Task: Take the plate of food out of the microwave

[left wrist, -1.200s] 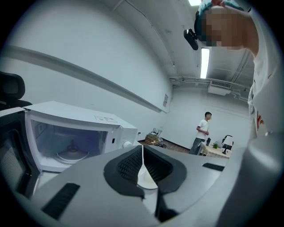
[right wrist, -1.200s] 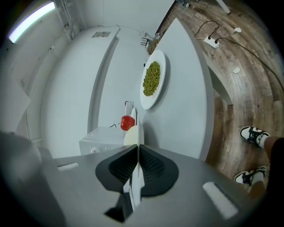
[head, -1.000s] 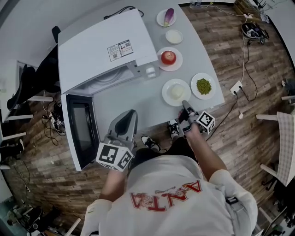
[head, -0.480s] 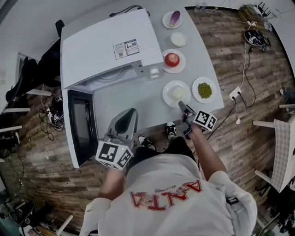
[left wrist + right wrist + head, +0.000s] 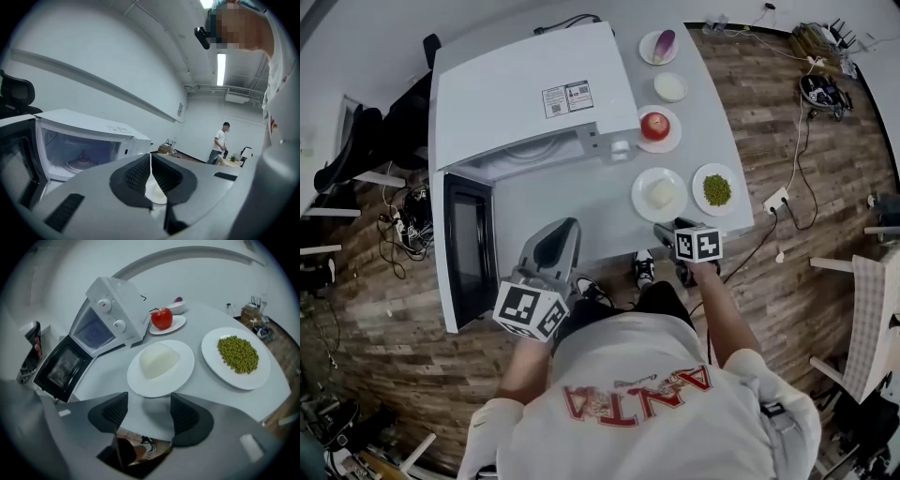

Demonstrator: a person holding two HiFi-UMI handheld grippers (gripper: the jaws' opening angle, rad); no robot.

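The plate of white food (image 5: 661, 194) rests on the grey table, to the right of the microwave (image 5: 525, 94), whose door (image 5: 469, 253) hangs open. My right gripper (image 5: 664, 229) hovers just short of that plate at the table's near edge. Its jaws have just been opening and nothing is between them. In the right gripper view the plate of white food (image 5: 161, 366) lies just beyond the open right gripper (image 5: 147, 404). My left gripper (image 5: 565, 228) stays shut in front of the microwave. The left gripper (image 5: 151, 159) faces the microwave cavity (image 5: 79, 150), which holds only its turntable.
A plate of peas (image 5: 716, 190) sits right of the food plate. Behind it stand an apple on a plate (image 5: 654, 127), a small white bowl (image 5: 670, 87) and a plate with a purple item (image 5: 659, 46). A person (image 5: 219, 143) stands far off in the room.
My right gripper let go of the white food plate's rim, opened, rolled over and drew back slightly toward the table edge. The left gripper kept still.
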